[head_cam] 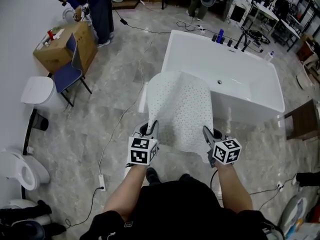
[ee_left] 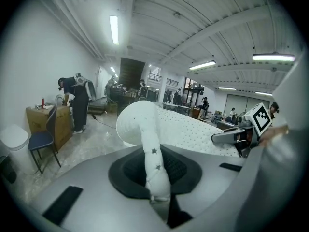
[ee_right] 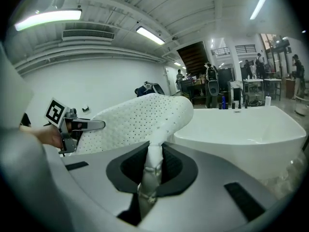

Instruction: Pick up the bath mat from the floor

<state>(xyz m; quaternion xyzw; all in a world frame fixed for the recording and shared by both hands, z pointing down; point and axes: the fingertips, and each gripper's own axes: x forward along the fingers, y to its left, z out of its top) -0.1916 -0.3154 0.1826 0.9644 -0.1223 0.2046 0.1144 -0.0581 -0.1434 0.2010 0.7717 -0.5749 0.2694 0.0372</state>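
Head view, count: one white bath mat (head_cam: 180, 109) dotted with holes, two grippers, one white bathtub (head_cam: 235, 69), two toilets by the left wall (head_cam: 22, 169), one blue chair (head_cam: 70, 74) and one cardboard box (head_cam: 60, 46).
Head view, mat: it is up off the grey floor (head_cam: 115, 94), held by its two near corners and humped between the grippers in front of the tub's near wall.
Head view, grip: the left gripper (head_cam: 152, 125) has the near left corner and the right gripper (head_cam: 206, 130) has the near right corner.
Head view, room: bare floor lies to the left of the mat, crossed by one thin white cable (head_cam: 117, 129). The tub's rim closes off the far and right sides.
Head view, hard to see: the mat's far edge is hidden behind its own hump, so I can't tell whether it touches the tub. The dark bottles on the tub's far rim (head_cam: 221, 35) are too small to count.
Left gripper view: the fingers (ee_left: 96, 173) are pressed together on a rolled edge of the mat, which rises from between them and curls over. The other gripper shows at the right, on the mat's far corner.
Left gripper view, background: one person (ee_left: 77, 98) bends over the box.
Right gripper view: the fingers (ee_right: 217, 173) pinch a bunched corner of the mat. The tub lies just to the right, and its far end is cut off.
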